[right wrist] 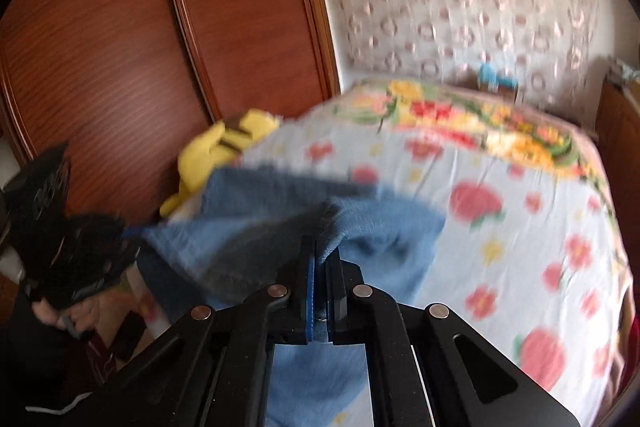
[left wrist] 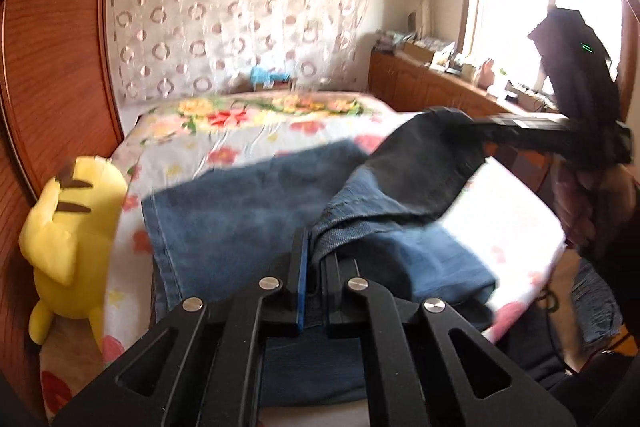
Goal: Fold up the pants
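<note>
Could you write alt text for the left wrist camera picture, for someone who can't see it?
A black left gripper pinches an edge of blue jeans lying on a flowered bed, while the right gripper lifts another part of the denim at right. A yellow plush toy sits beside the bed at left, by a wooden wardrobe.

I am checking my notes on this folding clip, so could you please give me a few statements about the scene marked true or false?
1. Both grippers are shut on the jeans. True: the left gripper and the right gripper each pinch denim.
2. The jeans lie on a bare wooden table. False: on a floral bedsheet.
3. A yellow plush toy sits at the bed's edge. True.
4. The jeans are black. False: blue.
</note>
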A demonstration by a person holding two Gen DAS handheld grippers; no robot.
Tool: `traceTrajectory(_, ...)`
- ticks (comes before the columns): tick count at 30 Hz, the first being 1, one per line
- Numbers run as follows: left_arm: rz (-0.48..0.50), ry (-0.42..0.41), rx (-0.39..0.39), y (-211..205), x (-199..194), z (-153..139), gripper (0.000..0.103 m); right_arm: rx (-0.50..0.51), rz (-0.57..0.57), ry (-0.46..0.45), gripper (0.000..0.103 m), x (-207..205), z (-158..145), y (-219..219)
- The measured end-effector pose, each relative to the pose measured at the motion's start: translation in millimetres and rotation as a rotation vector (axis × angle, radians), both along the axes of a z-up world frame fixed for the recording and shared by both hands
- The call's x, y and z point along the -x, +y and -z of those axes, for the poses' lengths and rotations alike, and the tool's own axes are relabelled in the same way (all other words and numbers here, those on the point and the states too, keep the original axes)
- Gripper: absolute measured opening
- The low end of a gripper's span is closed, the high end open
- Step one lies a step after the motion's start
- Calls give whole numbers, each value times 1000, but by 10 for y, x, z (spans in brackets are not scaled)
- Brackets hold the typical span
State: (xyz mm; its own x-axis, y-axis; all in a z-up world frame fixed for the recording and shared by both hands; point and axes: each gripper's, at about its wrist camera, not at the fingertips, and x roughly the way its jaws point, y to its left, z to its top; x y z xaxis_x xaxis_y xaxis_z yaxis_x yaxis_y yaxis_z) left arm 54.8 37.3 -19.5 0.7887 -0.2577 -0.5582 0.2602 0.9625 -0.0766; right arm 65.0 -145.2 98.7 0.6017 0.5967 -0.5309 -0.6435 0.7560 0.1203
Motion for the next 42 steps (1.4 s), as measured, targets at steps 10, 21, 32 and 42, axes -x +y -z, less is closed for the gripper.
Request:
traceTrajectory(10,-6,-100,47,-34,334,-427,5,-90,-63,-45,3,-235,-607,206)
traceTrajectory(21,-74,-19,31,218,337,-88,5,-29,-123,5,3,-828,-130,510)
traceTrajectory(32,-164,96,44,475,289,510,6,138,-152,87,3,-1146,329,1316)
traceTrajectory(42,-192,113,30,535,260,584,15,166,-111,119,16,-1322,371,1539)
